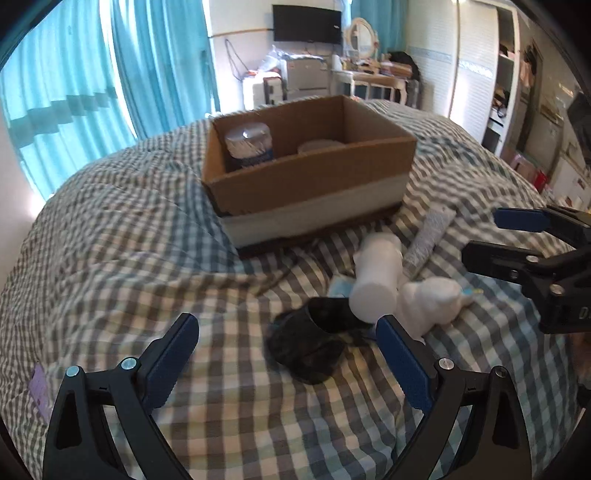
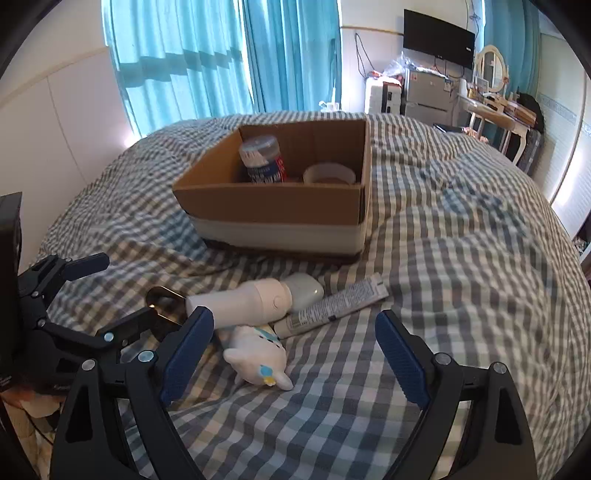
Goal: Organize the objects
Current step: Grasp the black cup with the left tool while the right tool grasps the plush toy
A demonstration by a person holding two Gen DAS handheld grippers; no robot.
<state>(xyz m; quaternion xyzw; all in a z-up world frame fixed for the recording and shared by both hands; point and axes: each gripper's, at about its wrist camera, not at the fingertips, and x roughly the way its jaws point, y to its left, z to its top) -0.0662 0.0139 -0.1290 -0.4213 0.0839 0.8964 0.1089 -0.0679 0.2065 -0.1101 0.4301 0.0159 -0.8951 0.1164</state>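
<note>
An open cardboard box (image 1: 310, 177) (image 2: 273, 206) stands on the checked bed cover, with a can (image 1: 249, 144) (image 2: 262, 158) and a tape roll (image 1: 319, 146) (image 2: 328, 173) inside. In front of it lie a white bottle (image 1: 376, 280) (image 2: 251, 302), a printed tube (image 1: 428, 236) (image 2: 332, 304), a white plush toy (image 1: 432, 299) (image 2: 258, 354) and a black object (image 1: 310, 347), partly hidden in the right wrist view. My left gripper (image 1: 288, 325) (image 2: 125, 288) is open above the black object. My right gripper (image 2: 295, 317) (image 1: 480, 236) is open above the plush and tube.
The bed cover (image 2: 461, 277) is rumpled and slopes off at the sides. Teal curtains (image 1: 74, 74) hang behind the bed. Beyond its far end are a small fridge (image 2: 428, 96), a dressing table (image 2: 491, 107), a wall screen (image 1: 306, 24) and a wardrobe (image 1: 476, 70) on the right.
</note>
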